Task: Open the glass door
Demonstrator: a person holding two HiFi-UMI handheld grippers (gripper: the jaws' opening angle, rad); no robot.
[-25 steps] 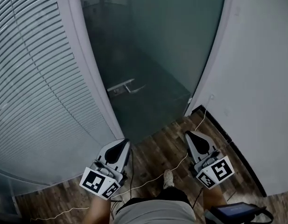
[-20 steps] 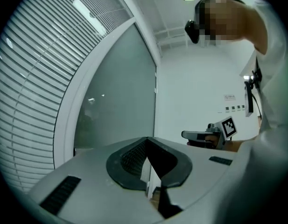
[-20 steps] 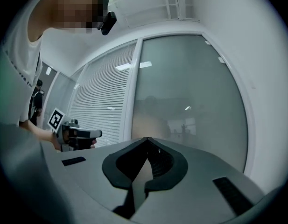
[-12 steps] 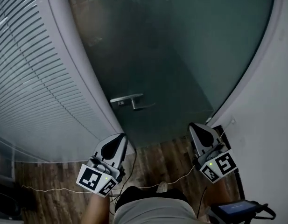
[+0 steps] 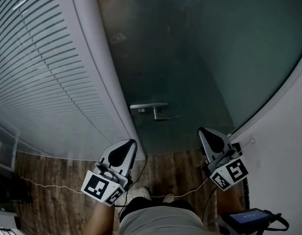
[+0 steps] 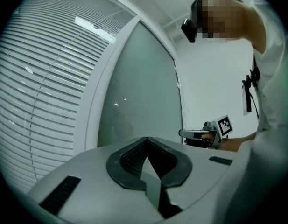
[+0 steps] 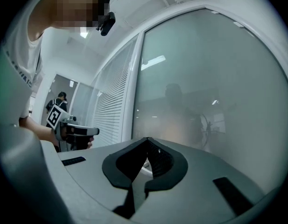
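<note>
Handle [image 5: 150,109] beyond right hand-held gripper [image 5: 208,133] (apart)

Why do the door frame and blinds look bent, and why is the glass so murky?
Head view: the wide lens bows the door frame and blinds; the glass door is dim with faint reflections. Left and right gripper views: fisheye circle, black corners; hazy glass blurs shapes behind it.

Head view steeply downward; both gripper views level, close before the shared glass door [image 5: 190,58].
</note>
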